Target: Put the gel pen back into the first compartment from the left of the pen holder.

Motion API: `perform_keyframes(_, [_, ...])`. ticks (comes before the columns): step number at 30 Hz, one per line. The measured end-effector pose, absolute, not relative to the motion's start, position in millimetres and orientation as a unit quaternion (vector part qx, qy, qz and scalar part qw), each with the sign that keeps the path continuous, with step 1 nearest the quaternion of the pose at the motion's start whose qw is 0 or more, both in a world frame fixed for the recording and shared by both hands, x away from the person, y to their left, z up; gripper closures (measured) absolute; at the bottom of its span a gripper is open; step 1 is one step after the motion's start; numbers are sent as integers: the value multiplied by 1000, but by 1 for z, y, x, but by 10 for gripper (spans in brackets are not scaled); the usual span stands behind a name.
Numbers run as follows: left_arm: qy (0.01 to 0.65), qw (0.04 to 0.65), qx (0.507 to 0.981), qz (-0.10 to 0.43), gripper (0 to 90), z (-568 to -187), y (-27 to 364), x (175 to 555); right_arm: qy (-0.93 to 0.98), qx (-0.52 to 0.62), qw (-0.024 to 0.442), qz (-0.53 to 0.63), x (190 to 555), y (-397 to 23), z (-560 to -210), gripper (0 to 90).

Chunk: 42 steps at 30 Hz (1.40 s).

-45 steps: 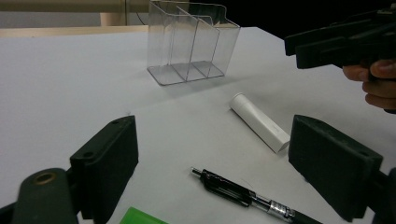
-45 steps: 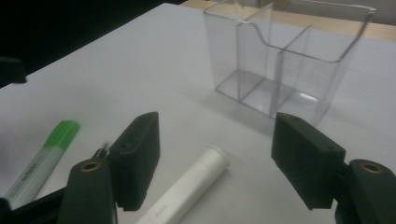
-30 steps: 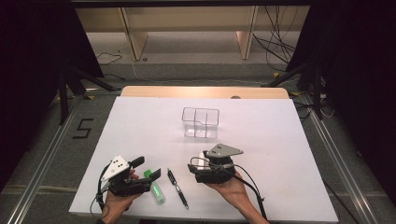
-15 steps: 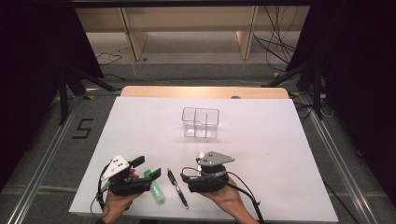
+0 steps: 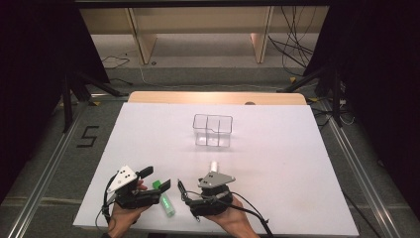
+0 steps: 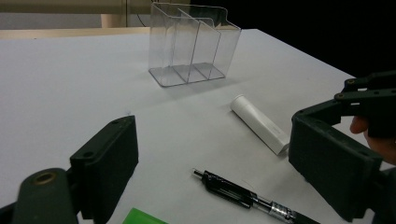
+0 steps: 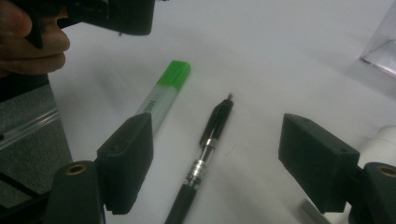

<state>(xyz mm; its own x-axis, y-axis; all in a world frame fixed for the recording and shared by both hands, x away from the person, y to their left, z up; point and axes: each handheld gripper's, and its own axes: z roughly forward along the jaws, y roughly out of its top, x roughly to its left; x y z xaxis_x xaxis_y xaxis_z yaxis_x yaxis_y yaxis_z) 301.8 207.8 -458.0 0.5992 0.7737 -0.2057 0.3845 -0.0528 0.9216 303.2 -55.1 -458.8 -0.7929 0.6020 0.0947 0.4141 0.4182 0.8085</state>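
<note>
Counter (image 5: pixel 277 163) unchanged vs 1 s ago: organizer (image 5: pixel 213 130) at centre, empty. Right gripper (image 5: pixel 184 194) has swung left and down, off the white tube (image 5: pixel 213 165), and now lines up on the pen (image 7: pixel 205 144), jaws apart, either side of it, not touching. Left gripper (image 5: pixel 154 179) hasn't moved, jaws apart, over the green marker (image 5: pixel 165 200). Pen lies near the front edge, betw. marker & tube. Prob. a pen grasp next.

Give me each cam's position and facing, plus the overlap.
High view: above the person's side, facing forward and down on the white table; both hands and tongs show.
Left gripper view: rides the left tongs, facing the clear organizer.
Right gripper view: rides the right tongs, facing the black pen.
Shared: pen, green highlighter.
</note>
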Motion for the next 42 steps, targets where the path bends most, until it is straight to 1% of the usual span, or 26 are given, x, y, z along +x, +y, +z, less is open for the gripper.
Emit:
perform_keyframes(6, [412,553,703,176,158,-457,207,303,846,298,98,431,297,-47,-468,310])
perform_keyframes(10, [409,552,705,177,158,-457,206,302,855,295,112,412,294,-42,-475,345])
perform_keyframes(15, [411,553,703,177,158,-457,207,302,864,290,120,394,292,-37,-482,418])
perform_keyframes(22, [411,553,703,176,158,-458,207,302,871,292,123,376,294,-36,-491,489])
perform_keyframes(38, [410,552,705,175,158,-458,207,303,877,280,128,368,290,-32,-497,678])
perform_keyframes(42, [410,551,706,175,158,-458,207,303,876,285,126,368,289,-31,-497,705])
